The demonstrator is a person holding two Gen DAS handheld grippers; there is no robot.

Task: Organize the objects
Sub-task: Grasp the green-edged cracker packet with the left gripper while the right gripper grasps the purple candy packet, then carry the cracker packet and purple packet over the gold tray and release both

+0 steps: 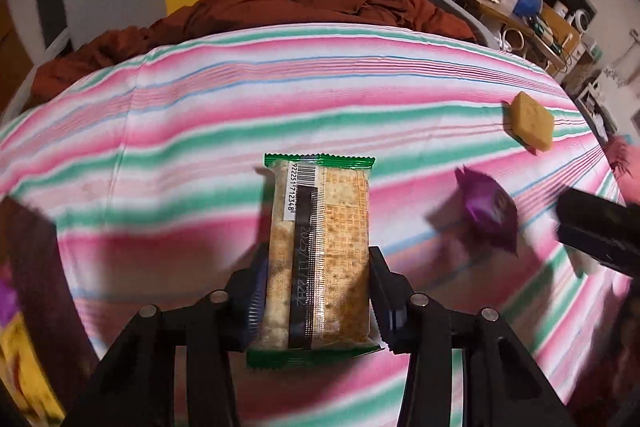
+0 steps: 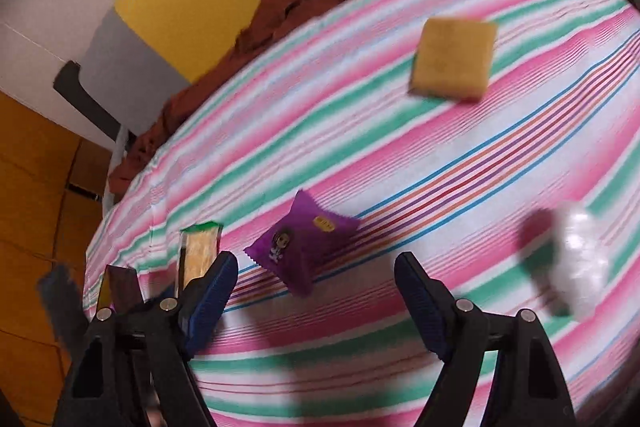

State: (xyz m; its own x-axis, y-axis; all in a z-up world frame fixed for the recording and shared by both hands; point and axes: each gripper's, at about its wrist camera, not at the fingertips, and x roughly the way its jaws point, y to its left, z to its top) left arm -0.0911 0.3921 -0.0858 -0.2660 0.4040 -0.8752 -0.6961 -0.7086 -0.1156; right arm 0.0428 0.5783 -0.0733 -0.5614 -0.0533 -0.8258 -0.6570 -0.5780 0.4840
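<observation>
Left gripper (image 1: 316, 291) clamped on a clear, green-edged cracker packet (image 1: 318, 247) above a striped pink, green and white cloth (image 1: 200, 99).

Keep the squeeze gentle; crackers likely crumble; right gripper (image 2: 316, 291), jaws apart and empty, points toward a purple foil snack pouch (image 2: 304, 239); a tan square biscuit (image 2: 454, 57) lies well beyond; no container clearly in view.

We saw left gripper (image 1: 318, 291) clamped on green-edged cracker packet (image 1: 320, 247), pads pressed to both long sides, barcode end pointing away. Packet sat over striped bedsheet (image 1: 200, 115). Right of packet: purple pouch (image 1: 490, 213), blurred. Beyond pouch, further right of packet: yellow square biscuit (image 1: 530, 123) on sheet. Far right of packet: right gripper (image 1: 600, 231), only dark finger visible. Behind packet: rust-brown cloth (image 1: 320, 3), bunched.
</observation>
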